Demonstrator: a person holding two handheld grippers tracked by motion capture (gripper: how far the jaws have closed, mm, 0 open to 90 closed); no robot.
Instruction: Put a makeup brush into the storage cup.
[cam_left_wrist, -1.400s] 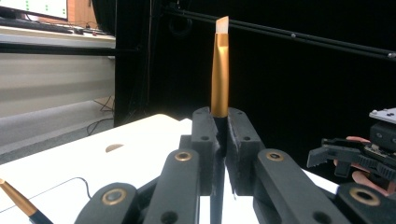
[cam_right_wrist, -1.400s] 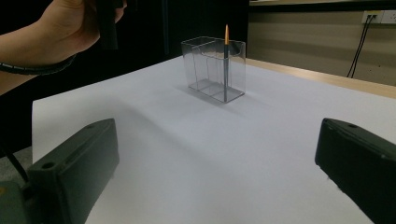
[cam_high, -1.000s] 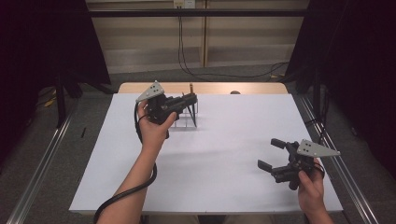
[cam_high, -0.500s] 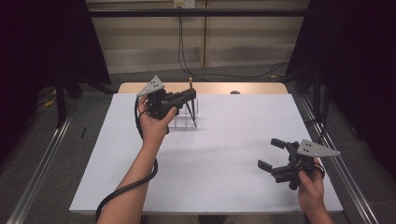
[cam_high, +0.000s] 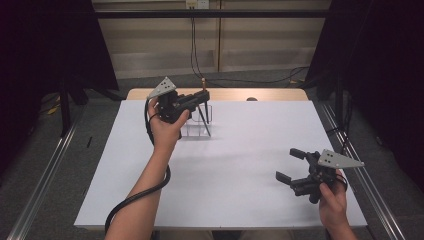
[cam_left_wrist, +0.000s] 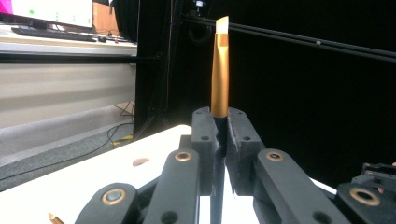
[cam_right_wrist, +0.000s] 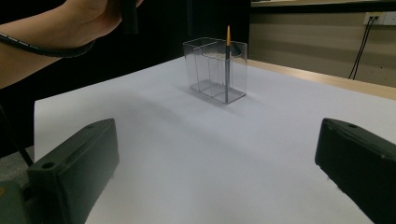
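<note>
My left gripper (cam_high: 201, 98) hangs above the clear plastic holder (cam_high: 198, 126) at the back of the table, shut on a thin pen (cam_high: 202, 85) with a gold upper end. In the left gripper view the jaws (cam_left_wrist: 220, 123) pinch that pen (cam_left_wrist: 220, 70), which stands upright between them. The holder (cam_right_wrist: 215, 70) has a second dark pen (cam_right_wrist: 227, 65) with an orange tip standing in it. My right gripper (cam_high: 291, 164) rests low near the front right corner, open with nothing between its fingers (cam_right_wrist: 74, 168).
White paper (cam_high: 240, 165) covers the table, and a wooden strip (cam_high: 270, 94) shows along the far edge. Metal rails (cam_high: 45, 175) run down both sides. The left forearm (cam_high: 150, 185) and its cable cross the front left. A monitor (cam_left_wrist: 46, 11) stands off the table.
My left gripper has risen a little above the holder with the pen in its jaws. The right gripper has stayed where it was, open.
</note>
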